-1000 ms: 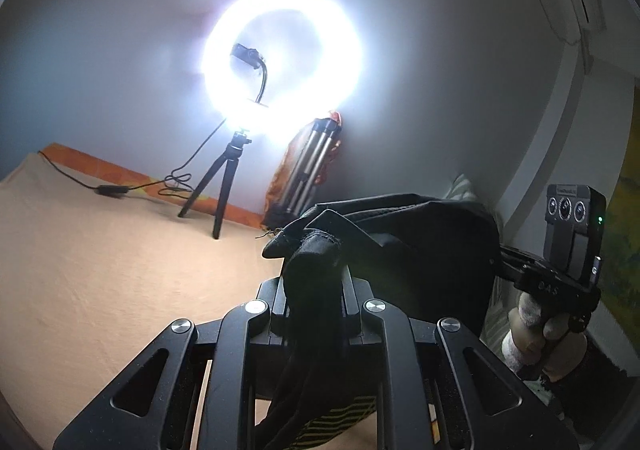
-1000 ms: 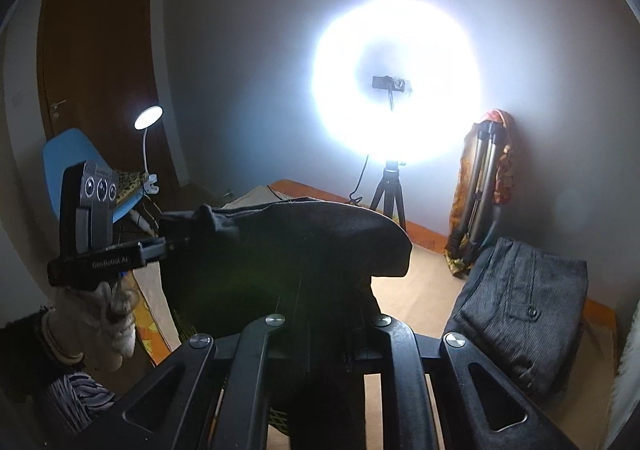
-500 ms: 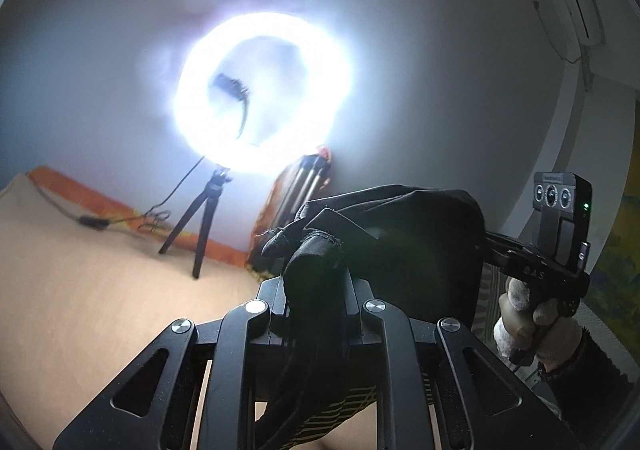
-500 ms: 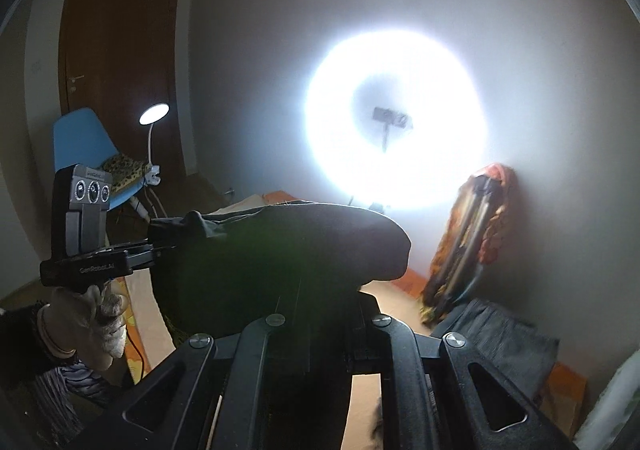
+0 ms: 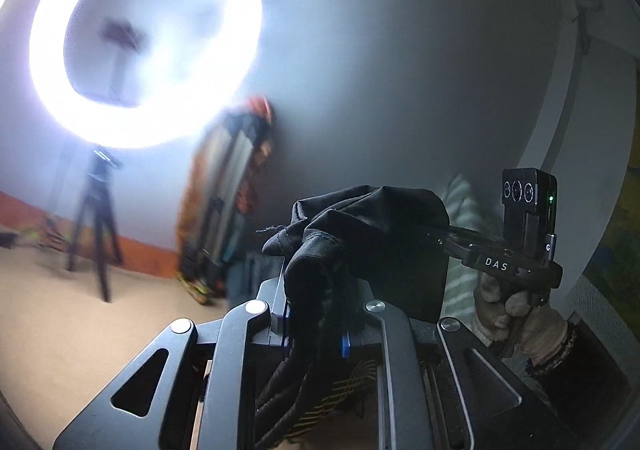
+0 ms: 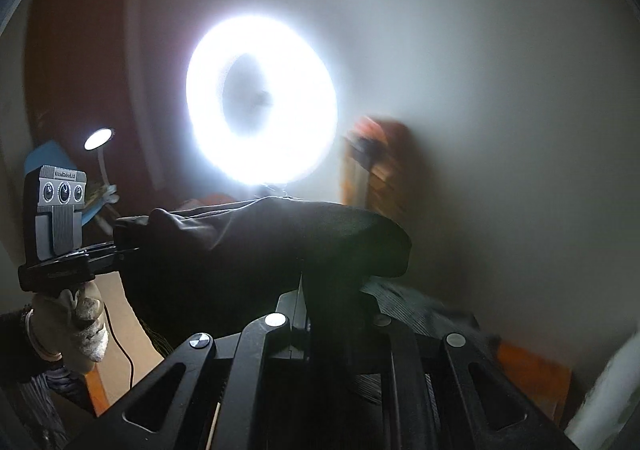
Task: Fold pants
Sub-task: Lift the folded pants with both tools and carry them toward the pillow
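The black pants (image 5: 384, 234) hang in the air, stretched between my two grippers. My left gripper (image 5: 316, 270) is shut on one bunched end of the cloth, which drapes over its fingers. My right gripper (image 6: 332, 282) is shut on the other end of the pants (image 6: 248, 250), and its fingertips are hidden under the fabric. Each view shows the other gripper from the side: the right one (image 5: 448, 236) at the right, the left one (image 6: 128, 238) at the left, both clamped on the cloth.
A bright ring light (image 5: 144, 42) on a tripod (image 5: 96, 218) stands on the tan bed surface (image 5: 60, 322) by the wall. A folded tripod in orange cloth (image 5: 236, 186) leans there. Folded grey pants (image 6: 416, 306) lie below right. A blue chair and lamp (image 6: 98, 138) stand left.
Both grippers have risen and tilted upward with the pants still held between them. The bed and the folded grey pants have dropped lower in view.
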Available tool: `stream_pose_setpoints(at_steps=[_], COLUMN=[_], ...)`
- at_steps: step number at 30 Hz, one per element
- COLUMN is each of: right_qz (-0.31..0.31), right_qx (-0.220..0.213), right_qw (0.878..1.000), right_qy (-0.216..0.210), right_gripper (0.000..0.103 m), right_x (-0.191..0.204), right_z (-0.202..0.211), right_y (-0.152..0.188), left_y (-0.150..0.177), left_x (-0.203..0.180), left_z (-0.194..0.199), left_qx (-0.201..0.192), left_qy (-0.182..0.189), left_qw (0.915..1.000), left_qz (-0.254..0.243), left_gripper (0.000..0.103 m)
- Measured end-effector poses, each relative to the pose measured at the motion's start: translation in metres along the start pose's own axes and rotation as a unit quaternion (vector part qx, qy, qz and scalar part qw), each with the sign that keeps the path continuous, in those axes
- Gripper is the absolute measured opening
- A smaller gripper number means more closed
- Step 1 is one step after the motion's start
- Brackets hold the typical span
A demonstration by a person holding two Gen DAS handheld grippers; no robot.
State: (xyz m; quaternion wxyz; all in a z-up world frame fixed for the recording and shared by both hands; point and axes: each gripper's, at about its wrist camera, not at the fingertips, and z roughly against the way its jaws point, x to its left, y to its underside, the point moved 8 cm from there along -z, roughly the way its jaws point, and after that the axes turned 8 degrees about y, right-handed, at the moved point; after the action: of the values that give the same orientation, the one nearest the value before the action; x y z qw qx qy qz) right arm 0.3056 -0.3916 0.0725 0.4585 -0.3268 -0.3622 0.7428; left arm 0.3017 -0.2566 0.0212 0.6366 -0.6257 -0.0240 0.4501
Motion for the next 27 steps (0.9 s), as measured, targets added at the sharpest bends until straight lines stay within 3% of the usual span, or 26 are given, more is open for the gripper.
stream_pose_setpoints(at_steps=[4,8,17,19,21,23,27], right_qz=[-0.05,-0.071,-0.094,-0.1,-0.113,-0.131,-0.161], right_qx=[0.026,0.043,0.08,0.09,0.1,0.103,0.099], right_qw=[0.998,0.997,0.992,0.991,0.988,0.985,0.981], right_qy=[-0.002,0.0,0.007,0.014,0.028,0.032,0.044], right_gripper=[0.01,0.01,0.012,0.019,0.038,0.047,0.052], right_x=[-0.057,-0.09,-0.125,-0.129,-0.137,-0.145,-0.152], right_z=[-0.022,-0.039,-0.086,-0.098,-0.105,-0.106,-0.102], right_y=[0.036,0.06,0.096,0.1,0.105,0.109,0.112], left_y=[0.013,0.025,0.041,0.046,0.048,0.046,0.034], left_x=[0.003,0.005,0.038,0.046,0.052,0.058,0.082], left_z=[-0.052,-0.086,-0.138,-0.142,-0.142,-0.142,-0.135], left_qx=[0.039,0.07,0.126,0.135,0.139,0.144,0.134], left_qy=[0.007,0.007,-0.038,-0.056,-0.068,-0.085,-0.132], left_qw=[0.9992,0.9975,0.9912,0.9893,0.988,0.986,0.9821], left_qz=[0.005,0.005,-0.006,-0.008,-0.001,0.004,0.014], left_gripper=[0.015,0.015,0.015,0.019,0.024,0.035,0.055])
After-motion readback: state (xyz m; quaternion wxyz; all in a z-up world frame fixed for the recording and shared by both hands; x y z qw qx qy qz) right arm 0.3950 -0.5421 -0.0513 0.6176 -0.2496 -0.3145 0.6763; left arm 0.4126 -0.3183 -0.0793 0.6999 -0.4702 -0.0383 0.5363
